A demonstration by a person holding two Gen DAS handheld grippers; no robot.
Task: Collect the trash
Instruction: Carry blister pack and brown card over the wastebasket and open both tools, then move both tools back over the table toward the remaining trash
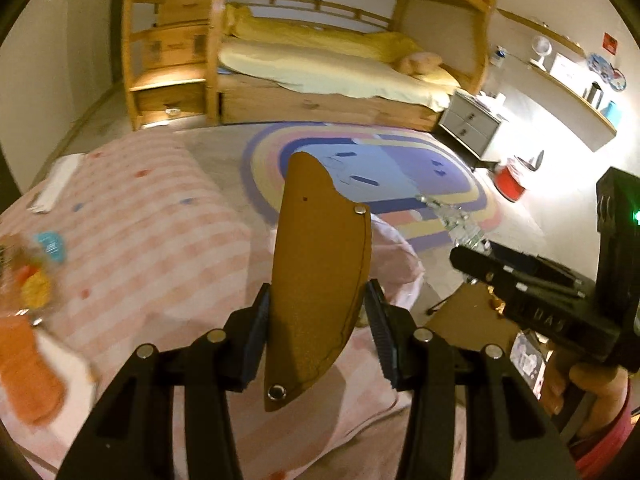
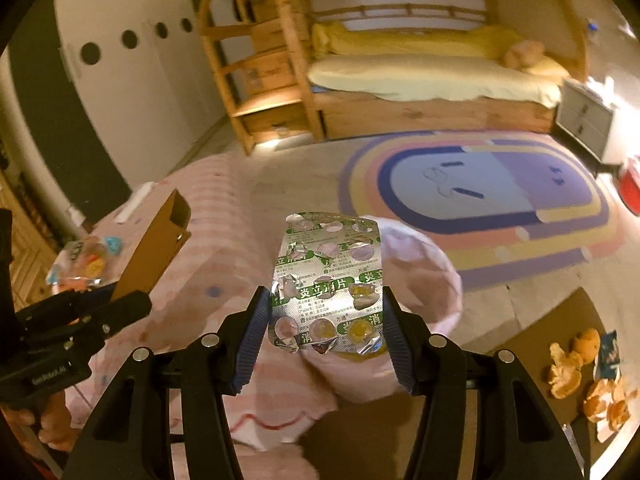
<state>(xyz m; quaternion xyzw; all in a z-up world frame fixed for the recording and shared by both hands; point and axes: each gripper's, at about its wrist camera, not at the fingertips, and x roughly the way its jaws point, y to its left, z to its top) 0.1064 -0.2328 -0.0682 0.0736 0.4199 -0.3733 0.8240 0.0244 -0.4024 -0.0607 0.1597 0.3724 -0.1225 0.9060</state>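
In the left wrist view the left tool point(image 1: 318, 332) points forward over a pink striped bedcover point(image 1: 152, 216), its two pads clamped on a brown leather sheath point(image 1: 320, 272) that stands nearly upright between them, rivet end low, rounded end high. To the right, the right tool point(image 1: 472, 262) reaches in from the side, a hand point(image 1: 592, 392) on its grip; its fingertips are hidden here, so its hold cannot be told from this view. A clear crumpled bottle point(image 1: 456, 220) lies on the floor beyond it. Only this view shows a red bin point(image 1: 510, 182) on the floor near the grey drawers, with what seems to be white paper in it. A snack wrapper point(image 1: 28, 276) lies blurred on the bedcover at the left edge. In the right wrist view the right tool point(image 2: 324, 332) is closed on a foil blister pack point(image 2: 328, 284), held flat-on to the camera, most pockets burst, a few showing yellow. Just behind the pack sits a pink-lined bag or basket point(image 2: 420, 264), mouth open, its contents not visible. The left tool point(image 2: 102, 302) shows at the left, gripping the sheath point(image 2: 154, 248). Only this view shows orange peels point(image 2: 576, 372) and a blue wrapper point(image 2: 608, 354) on a brown counter point(image 2: 528, 344) at lower right.
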